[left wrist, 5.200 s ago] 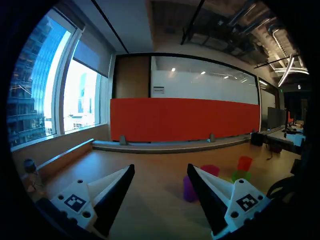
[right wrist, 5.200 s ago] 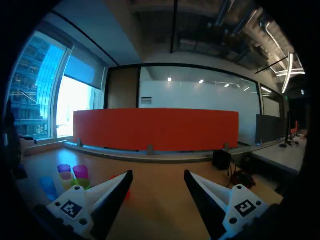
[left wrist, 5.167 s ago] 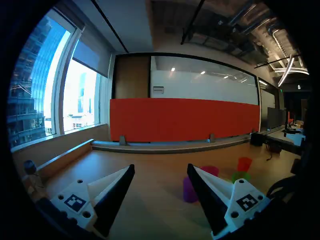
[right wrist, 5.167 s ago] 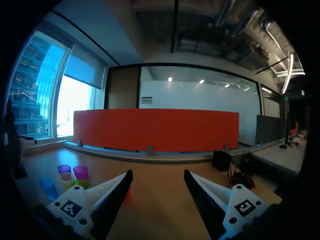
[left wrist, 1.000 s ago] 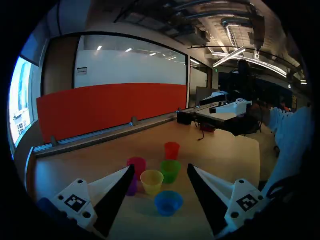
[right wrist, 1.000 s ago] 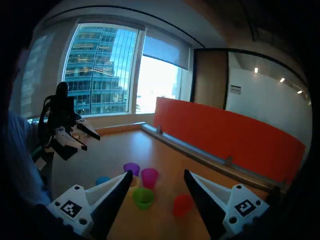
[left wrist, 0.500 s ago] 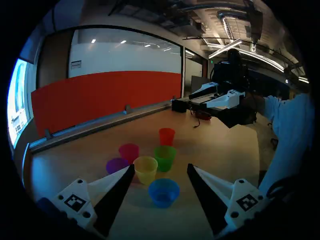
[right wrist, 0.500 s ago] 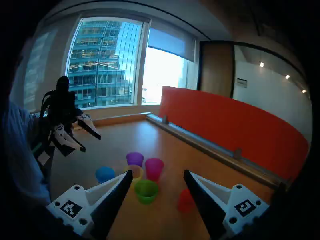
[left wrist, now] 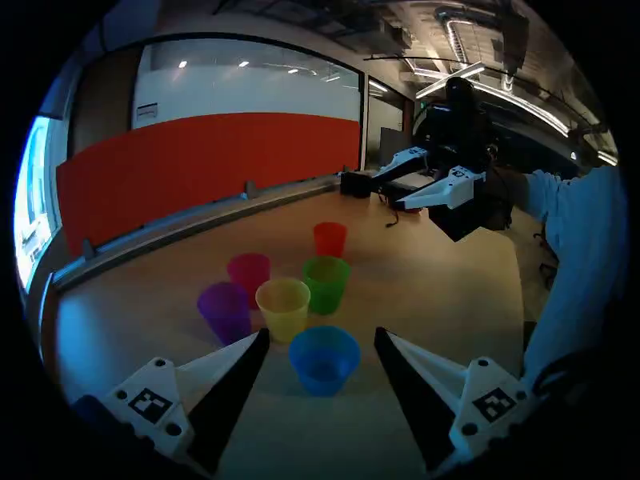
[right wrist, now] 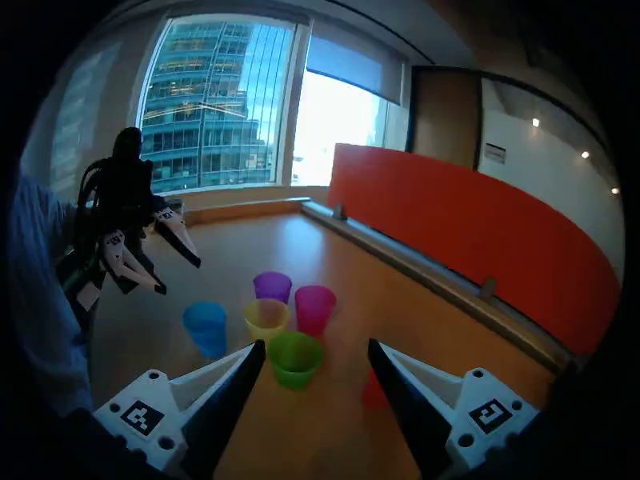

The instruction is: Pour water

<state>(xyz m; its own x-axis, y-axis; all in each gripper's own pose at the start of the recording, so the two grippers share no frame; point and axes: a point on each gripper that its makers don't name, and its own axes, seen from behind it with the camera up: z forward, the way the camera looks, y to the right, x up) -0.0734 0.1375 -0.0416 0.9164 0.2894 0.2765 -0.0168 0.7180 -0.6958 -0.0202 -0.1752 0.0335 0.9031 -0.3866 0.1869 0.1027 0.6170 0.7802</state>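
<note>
Left gripper view: left gripper (left wrist: pixel 320 334) has its fingers spread and nothing between them, held above the near edge of the light wooden table (left wrist: pixel 448 280). A blue translucent plastic cup (left wrist: pixel 324 360) stands upright just past the tips, centred in the gap and untouched. The other five cups are clustered behind it:
- yellow plastic cup (left wrist: pixel 282 306) in the middle
- purple plastic cup (left wrist: pixel 224 310) to its left
- green plastic cup (left wrist: pixel 326 282) to its right
- magenta plastic cup (left wrist: pixel 250 274) farther back
- red plastic cup (left wrist: pixel 330 238) farthest, slightly apart from the green one

All are upright. Can't tell which hold water.

Right gripper (left wrist: pixel 392 192) is far right, up off the table, fingers apart and empty, held by a hand in a light blue sleeve (left wrist: pixel 576 240).

Right gripper view: the green cup is nearest, just beyond the spread tips. The red cup is partly hidden behind the right finger. A long red partition panel (left wrist: pixel 200 160) runs along the far table edge.
</note>
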